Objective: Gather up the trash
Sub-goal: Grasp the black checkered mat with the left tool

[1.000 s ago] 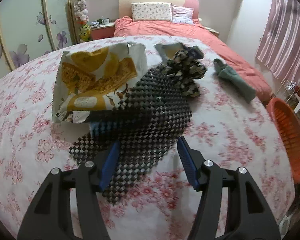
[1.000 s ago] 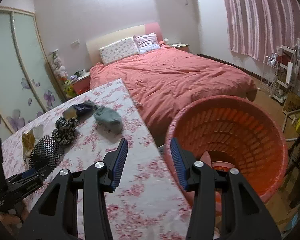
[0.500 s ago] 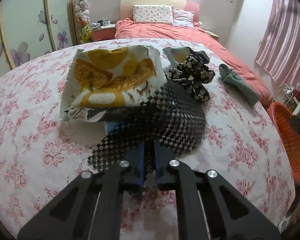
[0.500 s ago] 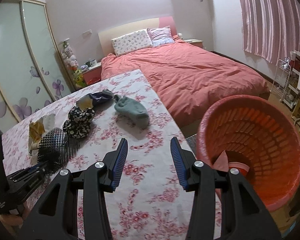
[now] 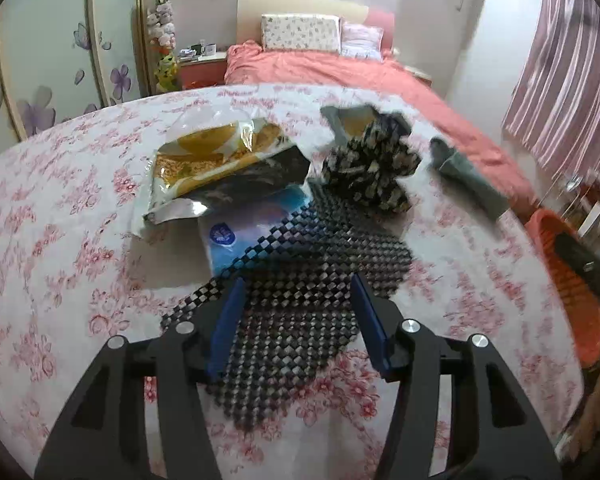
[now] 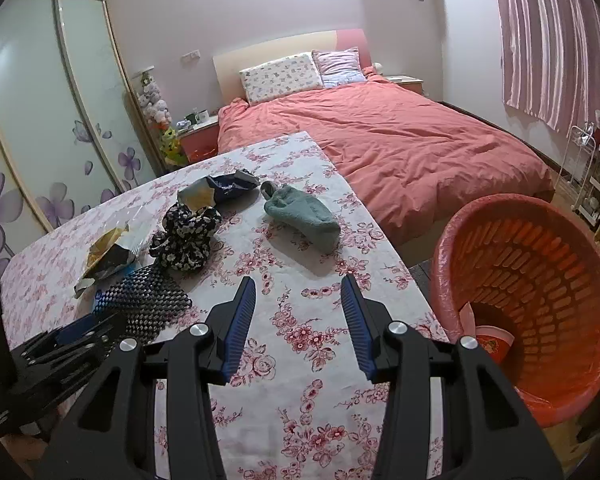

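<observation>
On the flowered tablecloth (image 5: 60,240) lie a yellow snack wrapper (image 5: 224,164), a blue packet (image 5: 244,232) and a black checkered mesh sheet (image 5: 320,264). My left gripper (image 5: 297,282) hovers over the mesh, its jaws opening; the mesh lies between the pads and they do not press on it. In the right wrist view the yellow wrapper (image 6: 108,256), the mesh (image 6: 144,300) and a crumpled blue and yellow wrapper (image 6: 216,192) sit to the left. My right gripper (image 6: 298,282) stands open above bare cloth with nothing between its fingers.
A black floral cloth (image 6: 186,236) and a green sock (image 6: 304,216) lie further back on the table. An orange basket (image 6: 540,264) with some red scraps inside stands on the floor off the table's right edge. A bed (image 6: 400,140) fills the room behind.
The left jaws closed on the mesh, then opened again; the yellow wrapper now lies lower and flatter, baring the blue packet. The right gripper swung left from the basket over the table.
</observation>
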{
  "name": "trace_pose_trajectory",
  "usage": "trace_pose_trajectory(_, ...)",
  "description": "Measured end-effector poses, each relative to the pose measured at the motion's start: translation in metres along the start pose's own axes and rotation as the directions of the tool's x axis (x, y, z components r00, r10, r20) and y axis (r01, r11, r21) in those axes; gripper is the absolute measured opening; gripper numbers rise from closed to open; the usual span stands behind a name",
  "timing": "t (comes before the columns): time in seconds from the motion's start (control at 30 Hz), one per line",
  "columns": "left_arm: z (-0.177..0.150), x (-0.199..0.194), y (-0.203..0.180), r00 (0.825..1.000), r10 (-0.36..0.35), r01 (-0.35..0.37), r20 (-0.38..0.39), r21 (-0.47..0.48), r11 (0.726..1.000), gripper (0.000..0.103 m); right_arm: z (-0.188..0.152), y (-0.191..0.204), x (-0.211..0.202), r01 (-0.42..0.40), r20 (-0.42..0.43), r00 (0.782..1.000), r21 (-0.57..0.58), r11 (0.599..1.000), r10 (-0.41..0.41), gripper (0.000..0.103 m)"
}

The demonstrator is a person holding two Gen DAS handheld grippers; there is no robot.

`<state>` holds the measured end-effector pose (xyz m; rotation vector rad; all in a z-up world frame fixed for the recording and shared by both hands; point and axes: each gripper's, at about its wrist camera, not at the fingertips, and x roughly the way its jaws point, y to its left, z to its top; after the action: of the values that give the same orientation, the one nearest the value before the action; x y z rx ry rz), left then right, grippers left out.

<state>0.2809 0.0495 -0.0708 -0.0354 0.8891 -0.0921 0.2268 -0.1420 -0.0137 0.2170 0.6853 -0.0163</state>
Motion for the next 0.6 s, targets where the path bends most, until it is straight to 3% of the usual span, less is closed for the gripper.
trace_pose_trajectory(0.13, -0.004, 0.003, -0.009, 0.998, 0.06, -0.06, 0.001, 0.049, 0.997, 0.038, -0.001, -0.001, 0.0, 0.001, -0.001, 1.0, 0.008, 1.0, -0.001, 0.045)
trace_pose_trajectory(0.17, -0.004, 0.002, -0.009, 0.999, 0.053, -0.053, 0.004, 0.048, 0.997, 0.017, -0.001, -0.002, 0.0, 0.001, -0.003, 1.0, 0.01, 1.0, -0.001, 0.045)
trace_pose_trajectory(0.2, -0.004, 0.001, -0.008, 0.999, 0.054, -0.054, 0.004, 0.048, 0.997, 0.004, -0.002, -0.003, 0.001, 0.0, -0.005, 1.0, 0.014, 1.0, 0.0, 0.045)
trace_pose_trajectory(0.23, -0.005, 0.001, -0.007, 0.999, 0.04, -0.04, 0.002, 0.042, 0.998, 0.001, -0.002, -0.003, 0.002, 0.0, -0.007, 1.0, 0.016, 1.0, 0.001, 0.045)
trace_pose_trajectory(0.43, -0.009, -0.023, 0.005, 0.997, -0.046, 0.044, 0.065, 0.026, 0.999, 0.001, -0.002, -0.007, 0.005, 0.0, -0.012, 1.0, 0.018, 1.0, 0.0, 0.045)
trace_pose_trajectory(0.57, -0.005, -0.028, 0.008, 0.996, -0.055, 0.054, 0.077, 0.013, 0.998, 0.002, -0.001, -0.008, 0.009, -0.023, -0.025, 0.999, 0.039, 0.999, 0.024, 0.045)
trace_pose_trajectory(0.6, -0.005, -0.026, 0.008, 0.997, -0.046, 0.046, 0.069, 0.006, 0.999, 0.012, -0.002, -0.006, 0.01, -0.031, -0.028, 0.999, 0.042, 0.999, 0.032, 0.045)
